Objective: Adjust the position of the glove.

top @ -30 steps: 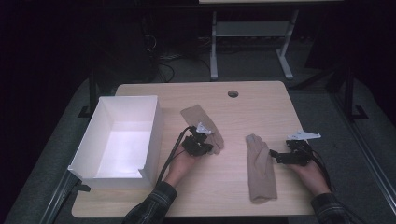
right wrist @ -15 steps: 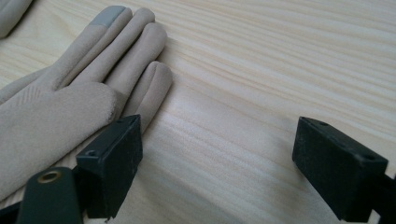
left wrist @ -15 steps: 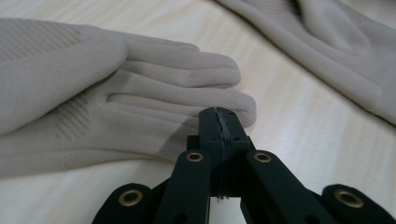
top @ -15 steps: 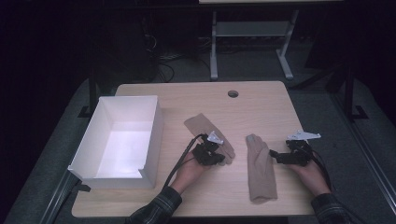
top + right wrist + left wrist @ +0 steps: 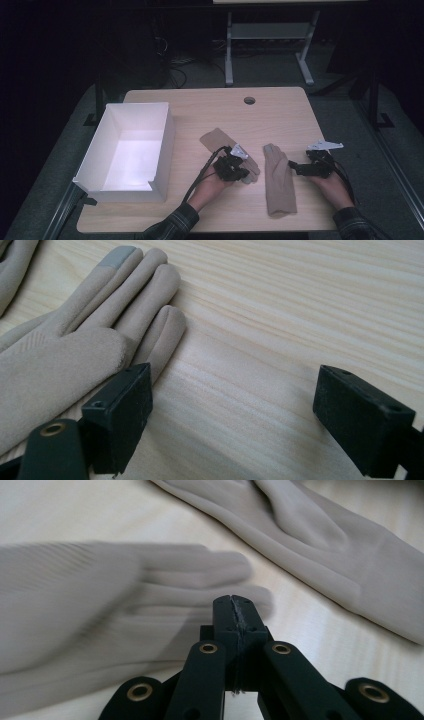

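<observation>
Your left gripper [image 5: 239,170] has slid rightward, dragging the left glove [image 5: 220,142] with it toward the right glove [image 5: 279,180]. Its jaws are pressed together, and in the left gripper view they look pinched on a fingertip of that glove [image 5: 100,615], though blur hides the contact. Your right gripper [image 5: 296,168] rests spread beside the right glove's edge, one jaw touching it. Off left, the white box [image 5: 165,135] sits on the table [image 5: 280,110].
</observation>
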A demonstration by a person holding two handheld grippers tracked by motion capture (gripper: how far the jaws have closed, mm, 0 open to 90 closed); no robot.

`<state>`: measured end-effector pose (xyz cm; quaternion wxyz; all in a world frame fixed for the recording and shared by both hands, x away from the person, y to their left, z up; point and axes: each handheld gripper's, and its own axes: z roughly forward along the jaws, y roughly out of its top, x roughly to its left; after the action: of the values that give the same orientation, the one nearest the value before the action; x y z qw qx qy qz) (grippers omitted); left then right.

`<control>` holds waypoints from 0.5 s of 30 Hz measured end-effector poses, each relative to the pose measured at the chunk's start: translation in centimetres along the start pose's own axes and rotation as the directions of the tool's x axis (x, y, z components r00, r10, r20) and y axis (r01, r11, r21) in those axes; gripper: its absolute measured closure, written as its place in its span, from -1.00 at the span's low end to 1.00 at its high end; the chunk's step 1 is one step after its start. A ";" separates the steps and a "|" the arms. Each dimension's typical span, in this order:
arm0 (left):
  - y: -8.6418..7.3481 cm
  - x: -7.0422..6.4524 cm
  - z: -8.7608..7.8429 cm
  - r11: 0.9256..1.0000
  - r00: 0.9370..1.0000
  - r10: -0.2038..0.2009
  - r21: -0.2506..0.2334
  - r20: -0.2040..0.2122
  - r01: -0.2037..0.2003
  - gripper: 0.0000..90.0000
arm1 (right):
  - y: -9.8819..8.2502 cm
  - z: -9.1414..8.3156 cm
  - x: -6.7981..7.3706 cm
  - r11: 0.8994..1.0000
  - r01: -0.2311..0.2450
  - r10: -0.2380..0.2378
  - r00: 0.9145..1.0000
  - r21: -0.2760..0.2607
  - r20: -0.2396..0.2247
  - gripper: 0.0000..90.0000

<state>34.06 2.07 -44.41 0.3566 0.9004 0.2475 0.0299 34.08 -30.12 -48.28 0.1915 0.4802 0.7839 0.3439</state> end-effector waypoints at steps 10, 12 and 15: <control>0.5 5.6 -2.0 0.995 0.983 -0.090 -0.051 -0.158 0.083 0.99 | 0.0 0.0 0.0 1.000 0.001 -0.001 1.000 0.000 -0.001 -0.65; 0.5 6.9 -2.4 0.994 0.976 -0.108 -0.056 -0.191 0.099 0.99 | 0.0 0.0 0.0 1.000 0.001 -0.001 1.000 0.000 -0.001 -0.65; 0.4 8.4 -2.6 0.988 0.962 -0.147 -0.072 -0.228 0.133 0.99 | 0.0 0.0 0.0 1.000 0.000 0.000 1.000 0.000 -0.001 -0.65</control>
<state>40.97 7.36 -43.28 0.3513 0.8606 0.3498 0.1169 34.08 -30.11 -48.27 0.1911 0.4803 0.7839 0.3439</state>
